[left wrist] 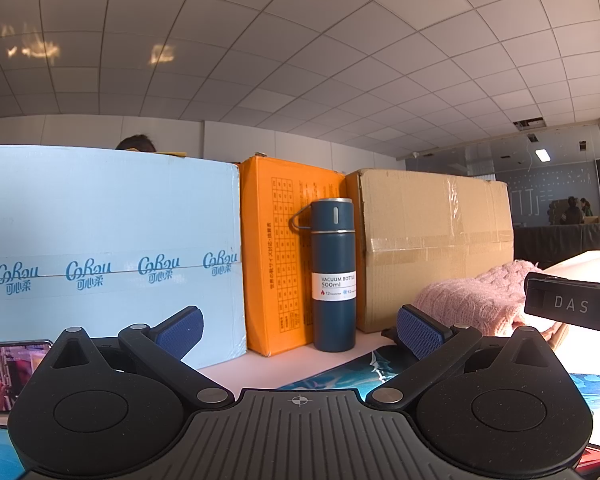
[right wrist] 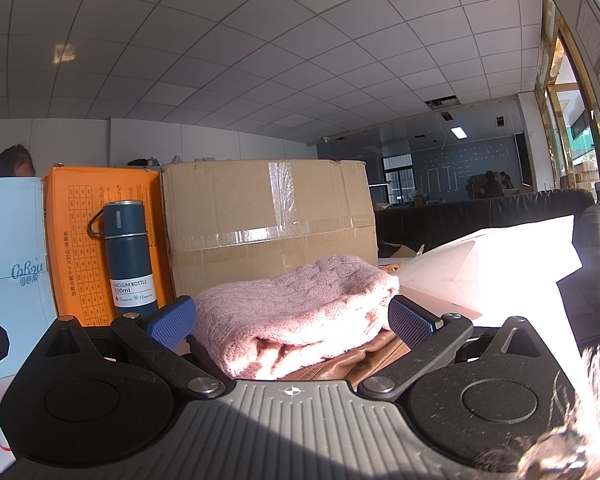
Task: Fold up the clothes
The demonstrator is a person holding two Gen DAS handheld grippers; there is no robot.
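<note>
Two grippers are up at table height, and both stand with their blue-padded fingers spread wide and nothing between them. The right gripper (right wrist: 292, 322) faces a pink cable-knit sweater (right wrist: 296, 312) that lies in a soft, already doubled-over heap on a tan garment or bag (right wrist: 340, 364), in front of a taped cardboard carton (right wrist: 268, 216) at the back of the table. The sweater fills the gap between the right fingers, though whether the pads touch the knit cannot be told from this view.

The left gripper (left wrist: 300, 330) points at a dark blue vacuum bottle (left wrist: 334, 276) standing against an orange box (left wrist: 276, 248), with a pale blue box (left wrist: 108, 240) to its left. From there the sweater (left wrist: 476, 300) sits off to the right, beyond the right finger, partly hidden by the black body of the other tool (left wrist: 572, 306).

To do this step well, the heap most likely needs opening out first: the right fingers should pinch one layer at a hem or shoulder edge, not the whole bundle, since thick knit bunches and slips. The left gripper should swing right to take a matching edge, keeping clear of the bottle, which looks easy to topple. Bright sunlight washes out the white sheet (right wrist: 500, 264) at the right edge of the table.
</note>
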